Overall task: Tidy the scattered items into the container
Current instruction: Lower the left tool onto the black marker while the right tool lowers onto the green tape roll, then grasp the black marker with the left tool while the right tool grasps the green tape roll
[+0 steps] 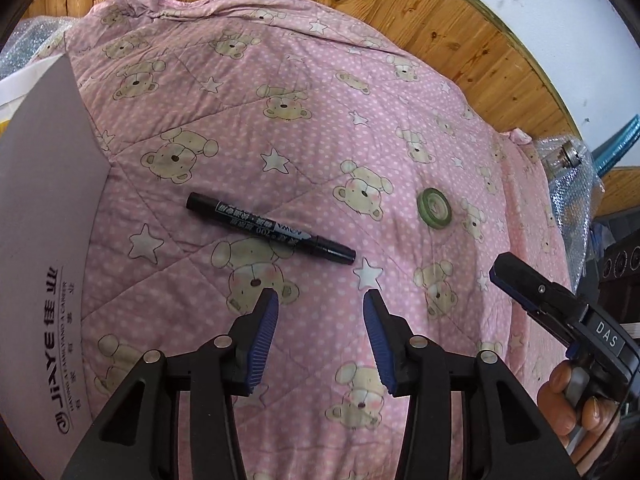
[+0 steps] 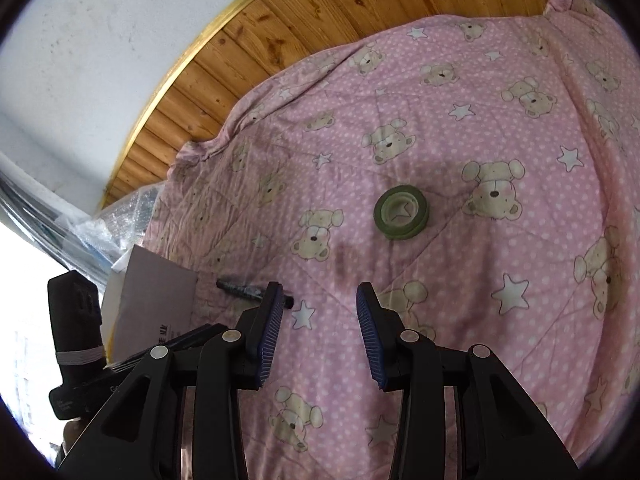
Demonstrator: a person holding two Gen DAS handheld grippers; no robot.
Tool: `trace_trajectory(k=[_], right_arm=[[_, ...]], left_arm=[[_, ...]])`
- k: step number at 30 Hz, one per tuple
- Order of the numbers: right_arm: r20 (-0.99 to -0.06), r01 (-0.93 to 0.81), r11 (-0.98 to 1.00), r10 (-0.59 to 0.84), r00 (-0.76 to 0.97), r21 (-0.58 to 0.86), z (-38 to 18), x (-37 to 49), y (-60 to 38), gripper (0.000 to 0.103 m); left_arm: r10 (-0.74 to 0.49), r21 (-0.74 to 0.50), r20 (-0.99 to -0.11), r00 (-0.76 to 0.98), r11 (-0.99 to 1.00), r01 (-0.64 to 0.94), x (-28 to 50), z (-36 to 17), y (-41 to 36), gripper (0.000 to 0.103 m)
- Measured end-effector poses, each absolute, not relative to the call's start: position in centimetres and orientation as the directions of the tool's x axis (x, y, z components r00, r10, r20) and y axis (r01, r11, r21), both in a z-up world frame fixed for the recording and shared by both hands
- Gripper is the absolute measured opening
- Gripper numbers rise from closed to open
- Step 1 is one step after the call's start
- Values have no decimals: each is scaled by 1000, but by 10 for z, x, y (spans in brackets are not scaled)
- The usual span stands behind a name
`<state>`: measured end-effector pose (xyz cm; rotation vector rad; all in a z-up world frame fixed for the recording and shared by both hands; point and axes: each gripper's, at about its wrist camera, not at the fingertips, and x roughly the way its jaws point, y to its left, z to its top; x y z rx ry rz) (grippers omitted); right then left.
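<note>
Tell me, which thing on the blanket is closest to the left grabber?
The black marker, long and thin, lies just ahead of the left gripper. The round green tape roll sits farther right.

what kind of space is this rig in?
Probably a home room, items on bedding: a pink bear-print quilt covers the surface, wood panelling behind it, bubble wrap piled beside.

Pink quilt (image 1: 304,92) w/ marker (image 1: 270,228), tape roll (image 1: 435,207), box (image 1: 44,220).

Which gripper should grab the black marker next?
Left. The left gripper is open with the black marker lying just ahead; the right gripper faces the green tape roll instead.
</note>
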<state>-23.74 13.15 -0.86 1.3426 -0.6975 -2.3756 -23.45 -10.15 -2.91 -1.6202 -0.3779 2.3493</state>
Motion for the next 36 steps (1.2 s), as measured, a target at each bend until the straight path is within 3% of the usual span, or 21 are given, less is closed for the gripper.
trace_trajectory(k=[16, 17, 18, 19, 26, 33, 36], right_arm=[[-834, 126, -941, -338, -436, 315, -57, -324, 108, 39], [-838, 128, -944, -330, -435, 305, -59, -325, 107, 33], [-842, 129, -947, -320, -434, 293, -61, -326, 107, 21], [-848, 132, -953, -303, -434, 273, -61, -326, 106, 17], [-812, 193, -884, -468, -349, 426, -48, -302, 105, 14], [-780, 327, -864, -492, -385, 383, -31, -305, 56, 14], [-804, 352, -855, -495, -330, 381, -48, -308, 30, 14]], left_arm=[[320, -350, -888, -330, -936, 34, -293, -71, -100, 51], [318, -348, -885, -339, -937, 30, -295, -71, -98, 52], [319, -348, -883, -343, -937, 25, -298, -71, -97, 54], [316, -342, -882, -350, -940, 15, -300, -71, -95, 54], [334, -349, -869, -366, -937, -25, -302, -72, -102, 52], [375, -436, -841, -391, -896, 80, -286, -73, -133, 52], [398, -463, -826, -400, -883, 77, -286, -70, -134, 52]])
